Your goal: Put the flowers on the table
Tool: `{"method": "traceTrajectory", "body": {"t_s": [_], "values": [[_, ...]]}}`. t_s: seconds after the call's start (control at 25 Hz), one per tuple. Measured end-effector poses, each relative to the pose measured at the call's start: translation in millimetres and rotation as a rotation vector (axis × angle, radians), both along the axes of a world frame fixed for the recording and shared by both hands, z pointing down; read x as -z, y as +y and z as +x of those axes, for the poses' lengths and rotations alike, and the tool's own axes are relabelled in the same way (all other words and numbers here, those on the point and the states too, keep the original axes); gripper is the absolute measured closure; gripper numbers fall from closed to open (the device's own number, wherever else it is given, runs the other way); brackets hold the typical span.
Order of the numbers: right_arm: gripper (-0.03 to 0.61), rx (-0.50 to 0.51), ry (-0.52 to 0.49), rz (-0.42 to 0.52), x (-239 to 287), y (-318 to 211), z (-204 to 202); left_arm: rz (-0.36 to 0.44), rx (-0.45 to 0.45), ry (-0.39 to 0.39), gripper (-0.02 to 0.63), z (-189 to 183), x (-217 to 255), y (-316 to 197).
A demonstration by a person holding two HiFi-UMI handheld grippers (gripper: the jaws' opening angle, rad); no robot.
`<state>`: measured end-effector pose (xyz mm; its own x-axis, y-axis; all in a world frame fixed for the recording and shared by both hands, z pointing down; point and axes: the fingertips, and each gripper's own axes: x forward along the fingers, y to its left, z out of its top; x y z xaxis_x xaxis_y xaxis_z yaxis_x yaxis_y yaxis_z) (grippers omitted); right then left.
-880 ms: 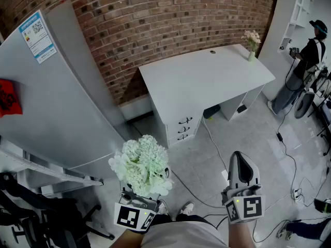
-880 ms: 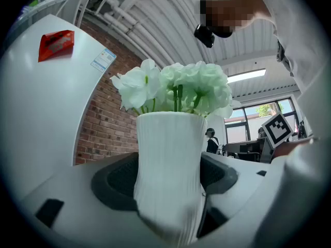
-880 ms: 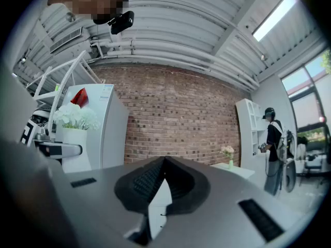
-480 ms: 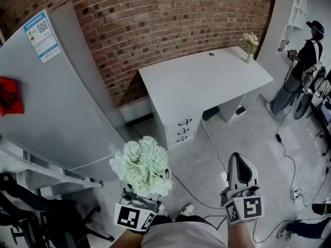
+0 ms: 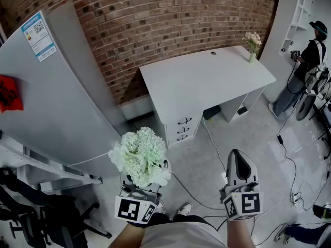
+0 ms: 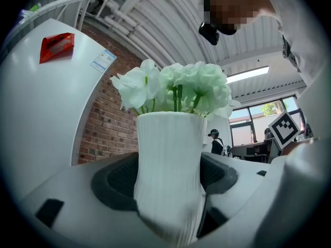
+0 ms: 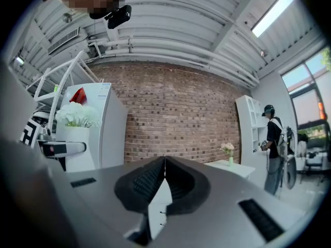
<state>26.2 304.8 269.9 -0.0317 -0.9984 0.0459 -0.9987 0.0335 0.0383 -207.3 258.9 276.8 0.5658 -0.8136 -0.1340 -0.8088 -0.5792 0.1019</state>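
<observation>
Counter (image 5: pixel 207 81) stands ahead and to the right, well apart from both tongs. Flowers (image 5: pixel 139 156), upright in a ribbed white vase (image 6: pixel 168 154), are clamped by the vase in the left tongs (image 6: pixel 165 180). Right tongs (image 7: pixel 164 169), pressed together on nothing, lie nearer the counter.

The white desk (image 5: pixel 207 84) ahead of me sits against the brick wall (image 5: pixel 170 19). A little green vase of pale flowers (image 5: pixel 252 43) stands on its far right corner, with a small dark spot (image 5: pixel 213 52) near the back edge.
</observation>
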Motion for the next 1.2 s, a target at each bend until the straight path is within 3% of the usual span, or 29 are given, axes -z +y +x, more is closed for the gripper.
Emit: {"method": "traceTrajectory", "body": {"t_s": [0.28,0.64,1.2], "values": [[0.561,0.011,0.008,0.020,-1,-5,25,0.016,0.034,-0.003,0.265,24,-4,-10],[0.561,0.013,0.004,0.023,-6,-20,35,0.024,0.049,-0.016,0.265,28,-8,-25],[0.561,-0.044,0.016,-0.002,-7,-107,42,-0.006,-0.018,-0.007,0.265,44,-18,-124]]}}
